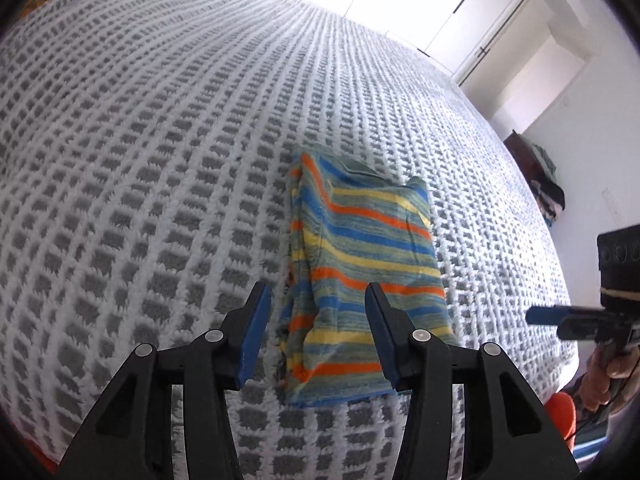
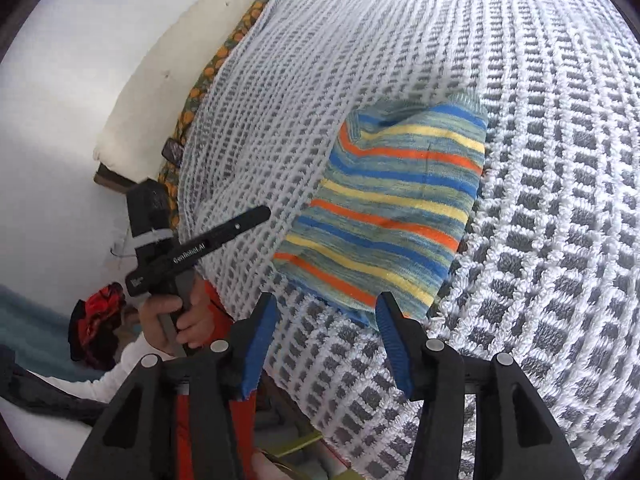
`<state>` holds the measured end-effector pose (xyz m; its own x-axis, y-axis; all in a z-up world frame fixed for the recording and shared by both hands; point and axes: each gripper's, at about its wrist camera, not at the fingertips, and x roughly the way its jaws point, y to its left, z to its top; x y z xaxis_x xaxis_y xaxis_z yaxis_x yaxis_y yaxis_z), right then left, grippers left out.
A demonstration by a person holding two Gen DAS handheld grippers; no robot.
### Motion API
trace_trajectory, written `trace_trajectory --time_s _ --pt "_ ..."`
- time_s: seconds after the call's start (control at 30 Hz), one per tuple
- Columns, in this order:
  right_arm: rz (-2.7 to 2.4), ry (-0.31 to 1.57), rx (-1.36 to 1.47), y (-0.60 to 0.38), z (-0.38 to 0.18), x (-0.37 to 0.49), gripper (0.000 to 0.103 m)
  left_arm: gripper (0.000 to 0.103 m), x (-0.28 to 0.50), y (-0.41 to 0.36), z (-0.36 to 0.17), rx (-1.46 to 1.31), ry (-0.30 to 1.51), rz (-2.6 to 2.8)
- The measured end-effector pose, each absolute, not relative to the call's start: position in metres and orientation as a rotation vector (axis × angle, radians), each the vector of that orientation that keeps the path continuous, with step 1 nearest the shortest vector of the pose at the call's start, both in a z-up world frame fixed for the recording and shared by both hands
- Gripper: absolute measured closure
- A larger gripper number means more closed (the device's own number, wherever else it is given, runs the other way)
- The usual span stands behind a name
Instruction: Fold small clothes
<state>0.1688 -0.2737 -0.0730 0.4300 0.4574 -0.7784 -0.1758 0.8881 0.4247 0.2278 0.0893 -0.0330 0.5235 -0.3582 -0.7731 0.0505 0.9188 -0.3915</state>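
Note:
A small striped garment [image 1: 360, 264], with blue, orange, yellow and green stripes, lies folded into a narrow rectangle on the bed. It also shows in the right wrist view [image 2: 396, 204]. My left gripper [image 1: 318, 300] is open and empty, hovering over the garment's near end. My right gripper [image 2: 326, 308] is open and empty, just off the garment's near edge at the bed's side. Each gripper shows in the other's view: the right one [image 1: 560, 316] at the far right, the left one [image 2: 224, 232] held in a hand.
The bed is covered by a white-and-grey checked textured blanket [image 1: 160, 160]. A patterned orange-green sheet [image 2: 200, 92] shows at the bed's edge. White wardrobe doors [image 1: 420, 4] stand behind. A red-and-black item [image 2: 100, 312] lies on the floor.

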Motion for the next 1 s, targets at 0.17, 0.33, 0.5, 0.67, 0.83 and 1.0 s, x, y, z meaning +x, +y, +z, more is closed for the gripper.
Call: trace_trajectory --time_s 0.17,0.33,0.5,0.67,0.83,1.0 --pt "0.322 0.922 0.338 -0.279 -0.046 0.221 0.050 0.053 0.235 0.040 -0.055 -0.218 1.038 -0.323" --pt "0.240 1.121 0.540 -0.298 -0.098 0.336 0.051 0.054 0.231 0.018 -0.092 -0.116 1.098 -0.286" --pt "-0.021 1.167 0.554 -0.318 -0.139 0.392 0.051 0.054 0.223 0.022 -0.089 -0.109 1.086 -0.288" --pt "0.056 1.133 0.356 -0.288 -0.085 0.391 0.051 0.053 0.223 0.029 -0.094 -0.166 1.082 -0.297" --pt "0.078 1.353 -0.095 -0.236 -0.109 0.429 0.052 0.052 0.223 0.027 -0.096 -0.151 1.076 -0.300" --pt "0.095 1.434 -0.518 -0.205 -0.144 0.439 0.087 0.052 0.224 0.028 -0.096 -0.166 1.073 -0.301"
